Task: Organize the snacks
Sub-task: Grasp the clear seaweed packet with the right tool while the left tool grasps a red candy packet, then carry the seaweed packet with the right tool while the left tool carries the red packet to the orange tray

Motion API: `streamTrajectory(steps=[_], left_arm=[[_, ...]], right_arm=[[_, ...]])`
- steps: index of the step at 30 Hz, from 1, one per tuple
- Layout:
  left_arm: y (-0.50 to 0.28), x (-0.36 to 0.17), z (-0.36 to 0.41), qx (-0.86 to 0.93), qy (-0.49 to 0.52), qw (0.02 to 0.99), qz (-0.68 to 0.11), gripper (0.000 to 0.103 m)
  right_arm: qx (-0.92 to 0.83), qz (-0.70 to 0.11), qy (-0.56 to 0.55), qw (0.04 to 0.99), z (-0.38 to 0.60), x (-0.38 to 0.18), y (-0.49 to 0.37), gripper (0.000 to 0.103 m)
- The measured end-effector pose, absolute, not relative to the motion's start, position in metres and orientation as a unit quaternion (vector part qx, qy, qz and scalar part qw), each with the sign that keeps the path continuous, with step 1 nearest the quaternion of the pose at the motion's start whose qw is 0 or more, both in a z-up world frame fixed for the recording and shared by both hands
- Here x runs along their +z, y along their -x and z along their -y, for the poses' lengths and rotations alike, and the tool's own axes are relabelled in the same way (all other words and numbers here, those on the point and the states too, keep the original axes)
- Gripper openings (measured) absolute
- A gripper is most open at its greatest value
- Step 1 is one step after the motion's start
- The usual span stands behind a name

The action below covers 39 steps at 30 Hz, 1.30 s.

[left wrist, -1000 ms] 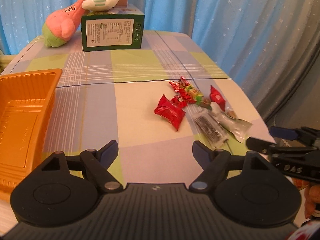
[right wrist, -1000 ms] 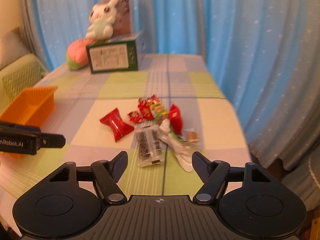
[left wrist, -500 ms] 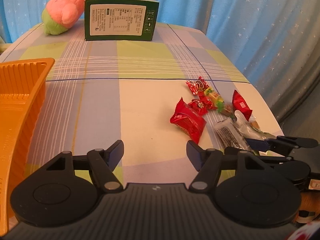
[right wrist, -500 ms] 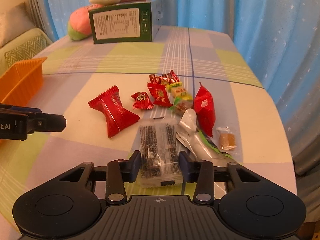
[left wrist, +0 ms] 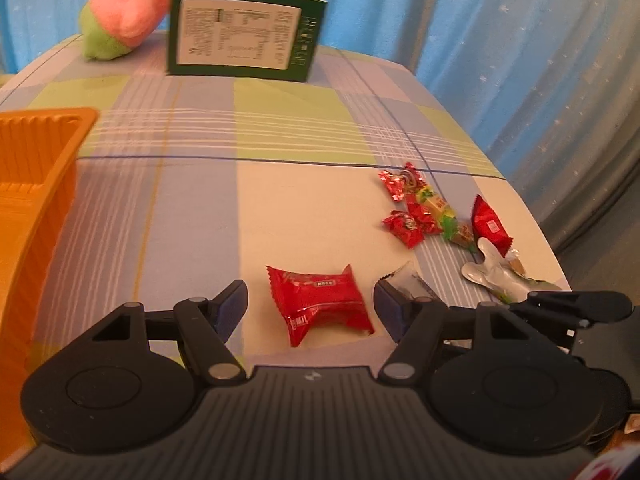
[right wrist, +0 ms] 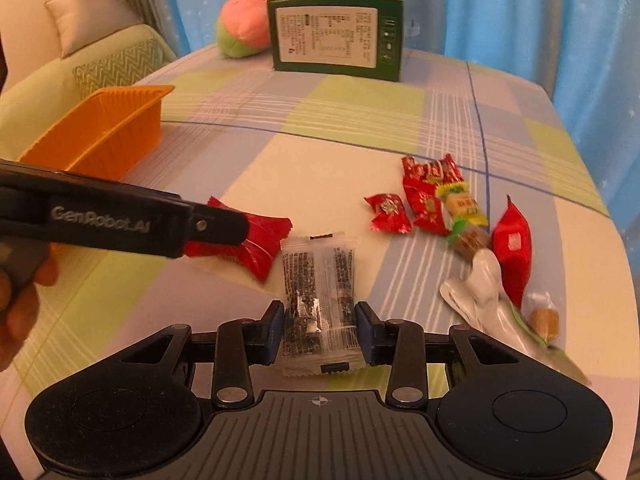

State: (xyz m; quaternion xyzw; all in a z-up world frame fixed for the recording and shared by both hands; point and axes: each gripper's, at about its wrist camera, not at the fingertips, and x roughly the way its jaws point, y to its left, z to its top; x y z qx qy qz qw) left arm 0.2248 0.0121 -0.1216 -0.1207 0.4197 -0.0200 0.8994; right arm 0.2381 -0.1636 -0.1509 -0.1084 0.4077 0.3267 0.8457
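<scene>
My left gripper (left wrist: 310, 306) is open, its fingers on either side of a red snack packet (left wrist: 320, 304) lying on the table; this packet also shows in the right wrist view (right wrist: 256, 244). My right gripper (right wrist: 320, 332) is shut on a clear packet with dark contents (right wrist: 318, 300), which rests on the table. An orange tray (left wrist: 36, 184) stands at the left; it also shows in the right wrist view (right wrist: 104, 132). Several more wrapped snacks (right wrist: 448, 216) lie at the right.
A green box (left wrist: 244, 36) with plush toys (left wrist: 120, 24) stands at the far end of the checked tablecloth (left wrist: 240, 140). Blue curtains hang behind. A sofa with a cushion (right wrist: 92, 52) is at the left. The table's right edge is close to the snack pile.
My left gripper has moved forward and right until its fingers straddle the red packet. My right gripper has moved down and closed on the clear packet.
</scene>
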Motion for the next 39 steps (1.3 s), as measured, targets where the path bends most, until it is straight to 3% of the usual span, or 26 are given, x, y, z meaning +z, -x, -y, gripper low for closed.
streamTrajectory(steps=[8, 11, 15, 25, 27, 36, 37, 39], left_arm=[[-0.249, -0.124, 0.005, -0.087, 0.032, 0.903, -0.419, 0.068], [-0.255, -0.128, 0.006, -0.122, 0.031, 0.896, -0.426, 0.066], [-0.251, -0.130, 0.009, -0.139, 0.017, 0.887, -0.441, 0.052], [-0.213, -0.114, 0.019, -0.163, -0.019, 0.877, -0.450, 0.050], [-0.213, -0.109, 0.022, -0.164, -0.044, 0.885, -0.434, 0.055], [-0.216, -0.125, 0.063, -0.265, -0.217, 0.829, -0.442, 0.054], [-0.217, -0.128, 0.064, -0.260, -0.220, 0.826, -0.449, 0.050], [-0.221, -0.132, 0.063, -0.246, -0.202, 0.828, -0.461, 0.033]], right_arm=[[0.294, -0.415, 0.094, 0.856, 0.184, -0.151, -0.240, 0.039], [0.288, -0.417, 0.083, 0.858, 0.188, -0.151, -0.240, 0.039], [0.283, -0.418, 0.074, 0.860, 0.190, -0.151, -0.239, 0.039], [0.260, -0.427, 0.053, 0.865, 0.203, -0.149, -0.235, 0.039], [0.258, -0.427, 0.051, 0.865, 0.206, -0.146, -0.234, 0.039], [0.246, -0.429, 0.044, 0.868, 0.214, -0.142, -0.228, 0.039], [0.246, -0.429, 0.044, 0.868, 0.214, -0.142, -0.227, 0.039], [0.247, -0.431, 0.043, 0.867, 0.213, -0.142, -0.227, 0.039]])
